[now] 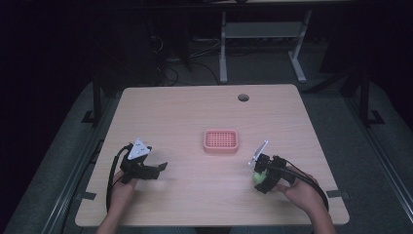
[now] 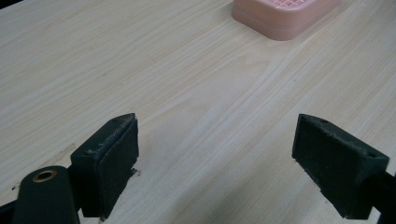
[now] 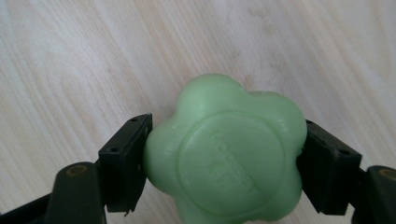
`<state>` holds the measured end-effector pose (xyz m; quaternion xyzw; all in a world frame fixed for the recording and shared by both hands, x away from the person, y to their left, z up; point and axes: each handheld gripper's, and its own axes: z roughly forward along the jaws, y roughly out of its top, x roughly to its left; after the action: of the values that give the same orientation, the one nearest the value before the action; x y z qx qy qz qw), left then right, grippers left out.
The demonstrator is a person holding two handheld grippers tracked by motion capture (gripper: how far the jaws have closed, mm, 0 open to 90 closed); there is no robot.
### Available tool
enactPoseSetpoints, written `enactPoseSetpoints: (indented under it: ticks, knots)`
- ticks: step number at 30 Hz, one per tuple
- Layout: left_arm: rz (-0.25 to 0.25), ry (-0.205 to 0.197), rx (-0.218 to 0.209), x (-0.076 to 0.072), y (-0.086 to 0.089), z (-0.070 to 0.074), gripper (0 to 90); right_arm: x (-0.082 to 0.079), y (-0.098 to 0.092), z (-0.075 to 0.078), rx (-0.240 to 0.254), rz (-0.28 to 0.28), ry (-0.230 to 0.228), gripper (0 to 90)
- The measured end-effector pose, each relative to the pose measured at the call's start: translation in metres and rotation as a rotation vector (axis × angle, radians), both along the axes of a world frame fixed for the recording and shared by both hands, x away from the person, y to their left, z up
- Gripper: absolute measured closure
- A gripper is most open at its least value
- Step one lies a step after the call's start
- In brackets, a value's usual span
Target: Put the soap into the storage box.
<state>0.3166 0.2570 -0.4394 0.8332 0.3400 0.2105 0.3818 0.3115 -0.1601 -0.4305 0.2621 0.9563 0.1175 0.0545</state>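
A green flower-shaped soap (image 3: 224,154) sits between the jaws of my right gripper (image 3: 224,161), which is shut on it from both sides. In the high view that right gripper (image 1: 261,179) holds the green soap (image 1: 257,177) low over the table's front right part. A pink soap dish (image 1: 220,141) with a gridded top rests at the table's middle. My left gripper (image 1: 160,168) stands open at the front left with nothing between its jaws. From the left gripper view, the pink soap dish (image 2: 285,16) lies far ahead of the left gripper (image 2: 215,163).
The light wooden table (image 1: 195,112) has a round cable hole (image 1: 243,97) near its far edge. Desk legs and cables stand on the dark floor beyond. A person's hands hold both grippers at the near edge.
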Motion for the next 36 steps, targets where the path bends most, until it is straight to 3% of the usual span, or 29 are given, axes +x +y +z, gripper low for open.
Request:
enactPoseSetpoints:
  ticks: [11,20,36]
  knots:
    - [0.0,0.001,-0.002,0.0,0.0,0.0,14.4,0.006,0.008,0.015,0.021,0.017,-0.031,25.5]
    - [0.0,0.0,-0.005,0.0,0.0,0.0,14.4,0.019,0.018,0.027,0.049,0.03,-0.044,25.5]
    - [0.0,-0.005,-0.007,0.0,0.001,0.001,14.4,0.041,0.041,0.043,0.038,0.066,-0.055,25.5]
